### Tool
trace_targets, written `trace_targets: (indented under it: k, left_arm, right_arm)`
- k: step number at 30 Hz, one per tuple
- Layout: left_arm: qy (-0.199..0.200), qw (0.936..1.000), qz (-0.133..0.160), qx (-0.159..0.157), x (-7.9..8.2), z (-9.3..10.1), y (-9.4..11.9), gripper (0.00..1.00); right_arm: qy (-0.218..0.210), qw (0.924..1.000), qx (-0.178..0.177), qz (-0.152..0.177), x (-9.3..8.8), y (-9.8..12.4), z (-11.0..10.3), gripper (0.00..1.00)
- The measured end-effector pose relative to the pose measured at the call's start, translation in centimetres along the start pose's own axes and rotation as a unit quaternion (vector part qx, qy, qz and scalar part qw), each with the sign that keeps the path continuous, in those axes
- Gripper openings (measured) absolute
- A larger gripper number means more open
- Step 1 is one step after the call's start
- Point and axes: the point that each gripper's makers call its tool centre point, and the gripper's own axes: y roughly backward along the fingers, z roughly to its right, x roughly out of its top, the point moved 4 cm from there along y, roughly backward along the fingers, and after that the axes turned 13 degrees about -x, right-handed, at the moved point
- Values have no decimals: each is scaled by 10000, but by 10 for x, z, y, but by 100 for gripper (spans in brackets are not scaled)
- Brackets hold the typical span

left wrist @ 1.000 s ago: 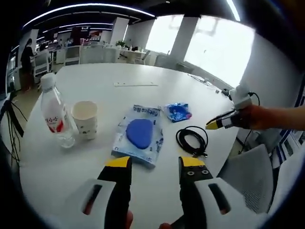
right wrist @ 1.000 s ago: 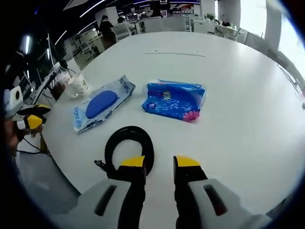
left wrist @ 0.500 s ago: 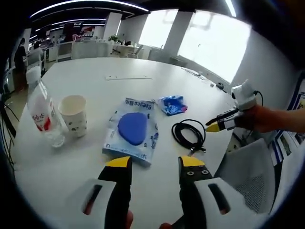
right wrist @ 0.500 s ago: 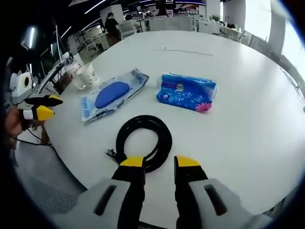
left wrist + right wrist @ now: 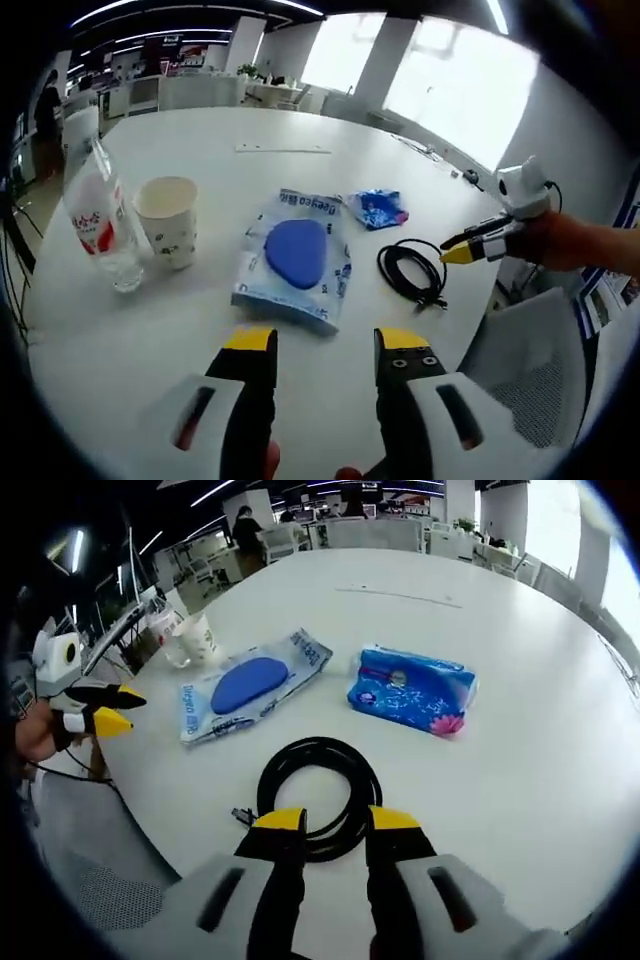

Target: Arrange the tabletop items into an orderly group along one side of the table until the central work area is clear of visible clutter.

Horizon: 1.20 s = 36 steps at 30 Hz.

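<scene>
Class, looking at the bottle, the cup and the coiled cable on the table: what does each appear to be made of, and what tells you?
Bottle: clear, glossy plastic, probably; you see through it, and it has a printed label.
Cup: likely paper; matte off-white wall with small printed marks.
Coiled cable: black rubber or plastic sheath, probably; smooth, slightly shiny, bent into loops.

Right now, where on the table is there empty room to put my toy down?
The far side of the white table, beyond the blue tissue pack, is bare and wide. There is also bare room near the left gripper, in front of the paper cup. The middle is crowded: water bottle, cup, packet with the blue pad, tissue pack and coiled black cable.
</scene>
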Motion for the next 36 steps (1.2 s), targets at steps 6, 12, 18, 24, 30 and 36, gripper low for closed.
trace_targets:
  k: [6, 12, 18, 24, 30, 36]
  left_arm:
    - [237, 9996, 41, 111, -2, -5, -2, 37]
    - [492, 9984, 129, 257, -5, -10, -11, 36]
    - [667, 9970, 177, 349, -3, -11, -23, 35]
    - [854, 9952, 207, 442, -2, -13, -35, 34]
    - [986, 9936, 225, 506, 0, -17, -41, 33]
    - [1045, 9928, 109, 576, 1, -18, -47, 31]
  right_arm:
    - [519, 9985, 186, 62, 16, -6, -2, 21]
    - [780, 9962, 369, 101, 37, -20, -2, 20]
    - [1135, 9921, 526, 127, 67, -36, -6, 20]
    - [1544, 9855, 681, 152, 94, -56, -13, 20]
    - [1785, 9808, 771, 147, 119, -82, -15, 22]
    - [1922, 9772, 898, 31, 135, -109, -19, 24]
